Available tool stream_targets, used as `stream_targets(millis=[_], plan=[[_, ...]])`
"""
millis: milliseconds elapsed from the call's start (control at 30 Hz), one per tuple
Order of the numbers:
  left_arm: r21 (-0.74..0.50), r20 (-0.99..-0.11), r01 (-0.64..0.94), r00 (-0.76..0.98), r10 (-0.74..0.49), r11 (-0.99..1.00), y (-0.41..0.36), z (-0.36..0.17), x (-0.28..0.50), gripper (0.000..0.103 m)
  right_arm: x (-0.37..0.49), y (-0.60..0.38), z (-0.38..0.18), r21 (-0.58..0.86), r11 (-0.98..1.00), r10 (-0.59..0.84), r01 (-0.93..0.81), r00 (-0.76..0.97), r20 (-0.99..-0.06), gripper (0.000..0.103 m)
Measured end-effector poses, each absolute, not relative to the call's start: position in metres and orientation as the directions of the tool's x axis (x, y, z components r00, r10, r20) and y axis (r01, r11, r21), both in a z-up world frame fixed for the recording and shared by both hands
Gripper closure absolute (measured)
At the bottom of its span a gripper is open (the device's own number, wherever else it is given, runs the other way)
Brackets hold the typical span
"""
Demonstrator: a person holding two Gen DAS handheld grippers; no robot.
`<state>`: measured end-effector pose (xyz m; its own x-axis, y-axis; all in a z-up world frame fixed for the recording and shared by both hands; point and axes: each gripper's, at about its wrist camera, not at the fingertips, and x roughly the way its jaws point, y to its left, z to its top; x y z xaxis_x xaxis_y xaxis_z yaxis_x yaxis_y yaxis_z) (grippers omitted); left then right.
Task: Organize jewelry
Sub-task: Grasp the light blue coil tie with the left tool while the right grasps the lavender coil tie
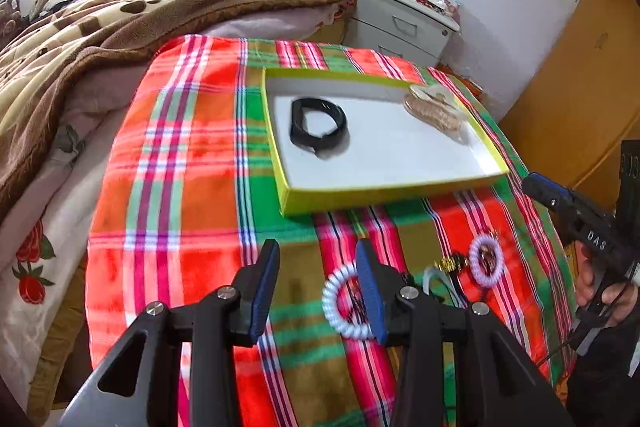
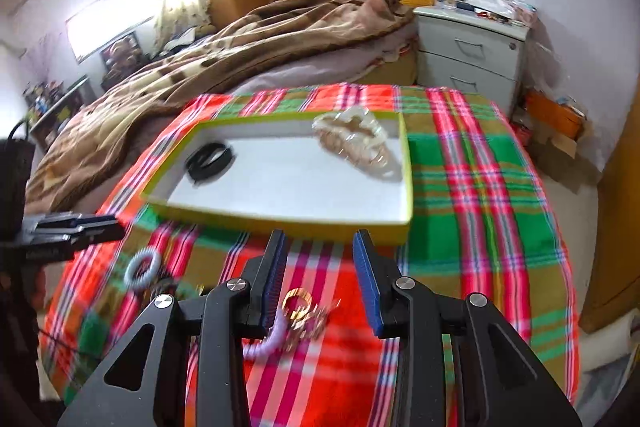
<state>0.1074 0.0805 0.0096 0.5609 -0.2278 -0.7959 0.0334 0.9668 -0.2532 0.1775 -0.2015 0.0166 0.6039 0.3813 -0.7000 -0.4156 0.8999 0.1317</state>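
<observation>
A shallow yellow-green box (image 1: 384,193) (image 2: 280,223) with a white floor sits on the plaid cloth. In it lie a black band (image 1: 318,123) (image 2: 210,157) and a beige hair claw (image 1: 436,107) (image 2: 354,139). My left gripper (image 1: 318,251) is open and empty above the cloth, in front of the box. A pale blue spiral hair tie (image 1: 346,303) (image 2: 142,269) lies by its right finger. A lilac spiral tie (image 1: 486,261) (image 2: 268,341) and gold rings (image 2: 298,305) lie further right. My right gripper (image 2: 320,239) is open above the gold rings, touching nothing.
The plaid cloth (image 1: 180,187) covers a small table beside a bed with a brown blanket (image 1: 120,15). A grey nightstand (image 2: 472,51) stands behind the table. Wooden wardrobes (image 1: 580,87) line the right side.
</observation>
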Motion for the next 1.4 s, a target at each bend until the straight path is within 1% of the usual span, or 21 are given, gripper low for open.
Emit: stream_targets(millis=[167, 467, 567, 600, 700, 733, 767, 833, 867, 933, 967, 1067, 1133, 1267, 1400], plan=[[-0.287, -0.817, 0.036, 0.513, -0.264, 0.957, 0.076, -0.007, 0.098, 0.061, 0.165, -0.199, -0.001, 0.152, 0.881, 0.408, -0.449, 0.555, -0.725, 0.068], [-0.265, -0.833, 0.034, 0.495, -0.246, 0.964, 0.07, -0.017, 0.094, 0.061, 0.154, -0.19, -0.017, 0.172, 0.865, 0.426, -0.472, 0.509, -0.748, 0.068], [-0.234, -0.836, 0.042, 0.501, -0.223, 0.971, 0.067, -0.018, 0.095, 0.061, 0.153, -0.187, -0.021, 0.158, 0.865, 0.414, -0.476, 0.499, -0.762, 0.071], [-0.227, -0.837, 0.043, 0.502, -0.217, 0.973, 0.066, -0.018, 0.095, 0.061, 0.153, -0.185, -0.023, 0.15, 0.866, 0.407, -0.477, 0.498, -0.766, 0.075], [-0.202, -0.839, 0.049, 0.506, -0.198, 0.978, 0.064, -0.017, 0.095, 0.061, 0.152, -0.184, -0.025, 0.154, 0.864, 0.409, -0.479, 0.491, -0.769, 0.079], [-0.191, -0.842, 0.051, 0.505, -0.19, 0.98, 0.062, -0.017, 0.096, 0.061, 0.151, -0.184, -0.025, 0.153, 0.864, 0.409, -0.48, 0.491, -0.769, 0.082], [-0.173, -0.845, 0.058, 0.504, -0.178, 0.983, 0.06, -0.017, 0.096, 0.061, 0.151, -0.184, -0.026, 0.153, 0.864, 0.408, -0.479, 0.49, -0.77, 0.089], [-0.132, -0.849, 0.07, 0.507, -0.149, 0.989, 0.055, -0.017, 0.095, 0.061, 0.15, -0.185, -0.026, 0.154, 0.863, 0.409, -0.482, 0.486, -0.772, 0.09], [-0.122, -0.849, 0.072, 0.509, -0.141, 0.99, 0.054, -0.017, 0.095, 0.062, 0.149, -0.185, -0.026, 0.153, 0.862, 0.409, -0.483, 0.485, -0.773, 0.092], [-0.123, -0.85, 0.07, 0.508, -0.141, 0.99, 0.055, -0.017, 0.096, 0.062, 0.147, -0.185, -0.025, 0.149, 0.863, 0.407, -0.483, 0.491, -0.77, 0.093], [-0.125, -0.85, 0.069, 0.508, -0.142, 0.99, 0.055, -0.017, 0.096, 0.064, 0.147, -0.186, -0.025, 0.149, 0.863, 0.407, -0.482, 0.492, -0.769, 0.094], [-0.142, -0.847, 0.083, 0.505, -0.165, 0.986, 0.053, -0.016, 0.096, 0.079, 0.146, -0.188, -0.024, 0.162, 0.867, 0.414, -0.472, 0.499, -0.762, 0.094], [-0.14, -0.846, 0.089, 0.508, -0.165, 0.986, 0.051, -0.016, 0.096, 0.082, 0.145, -0.19, -0.022, 0.177, 0.867, 0.423, -0.466, 0.5, -0.756, 0.094], [-0.158, -0.841, 0.087, 0.509, -0.18, 0.984, 0.051, -0.015, 0.094, 0.092, 0.145, -0.194, -0.02, 0.193, 0.87, 0.43, -0.454, 0.506, -0.748, 0.094], [-0.186, -0.839, 0.072, 0.508, -0.197, 0.98, 0.057, -0.017, 0.094, 0.093, 0.146, -0.2, -0.018, 0.219, 0.87, 0.445, -0.443, 0.511, -0.736, 0.094]])
